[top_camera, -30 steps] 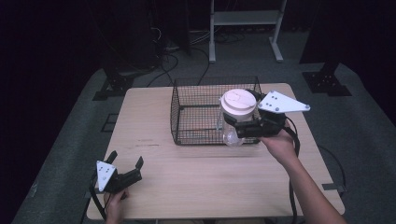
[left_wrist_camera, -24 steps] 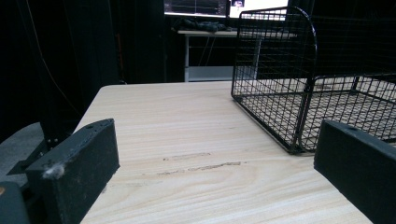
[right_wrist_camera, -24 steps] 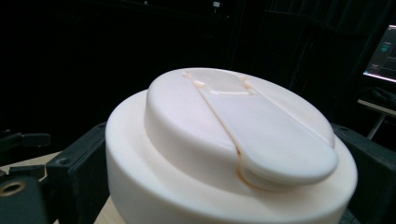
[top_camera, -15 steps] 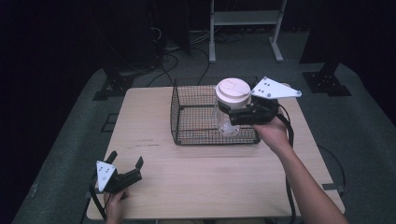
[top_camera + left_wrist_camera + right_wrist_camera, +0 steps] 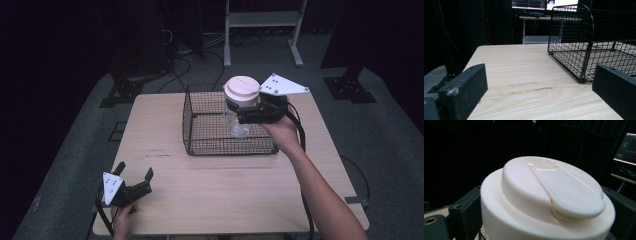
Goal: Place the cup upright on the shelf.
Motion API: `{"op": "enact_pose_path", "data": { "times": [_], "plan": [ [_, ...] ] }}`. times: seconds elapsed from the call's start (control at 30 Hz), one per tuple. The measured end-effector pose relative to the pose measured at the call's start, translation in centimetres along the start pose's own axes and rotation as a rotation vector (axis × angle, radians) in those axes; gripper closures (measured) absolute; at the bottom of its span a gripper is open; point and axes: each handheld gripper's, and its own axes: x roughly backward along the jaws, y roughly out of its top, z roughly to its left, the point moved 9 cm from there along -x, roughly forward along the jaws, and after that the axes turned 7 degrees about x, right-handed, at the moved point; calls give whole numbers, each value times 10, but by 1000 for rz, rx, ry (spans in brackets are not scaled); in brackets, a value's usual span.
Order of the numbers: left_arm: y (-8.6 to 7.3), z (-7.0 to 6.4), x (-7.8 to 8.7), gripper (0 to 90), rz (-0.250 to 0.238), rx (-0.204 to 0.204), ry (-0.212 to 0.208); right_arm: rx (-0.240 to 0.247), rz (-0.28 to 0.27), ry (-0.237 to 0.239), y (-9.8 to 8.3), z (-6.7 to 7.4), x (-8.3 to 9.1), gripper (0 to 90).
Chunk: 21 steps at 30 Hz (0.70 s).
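- Jar (image 5: 240,107) is held upright, long axis vertical, above the wire basket (image 5: 200,127), clamped below its white lid by right gripper (image 5: 248,111) jaws.
- Basket floor lies straight below.
- Left gripper (image 5: 134,181) is parked well short of the basket on the worktop (image 5: 220,190), jaws spread, empty.

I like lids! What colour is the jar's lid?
Cream-white lid, clearest in the right gripper view.
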Motion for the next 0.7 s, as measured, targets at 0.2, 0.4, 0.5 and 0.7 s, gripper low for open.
{"op": "enact_pose_path", "data": {
  "times": [0.2,0.4,0.5,0.7],
  "plan": [
    [0,0,0,0,-1,0,1,-6,17,-18,-6,-6,-13,44],
    [0,0,0,0,-3,0,2,-18,24,-32,-12,-12,-24,44],
    [0,0,0,0,-4,1,-1,-27,27,-36,-14,-14,-30,44],
    [0,0,0,0,-2,1,1,-15,44,-46,-19,-15,-39,44]
  ]
}}
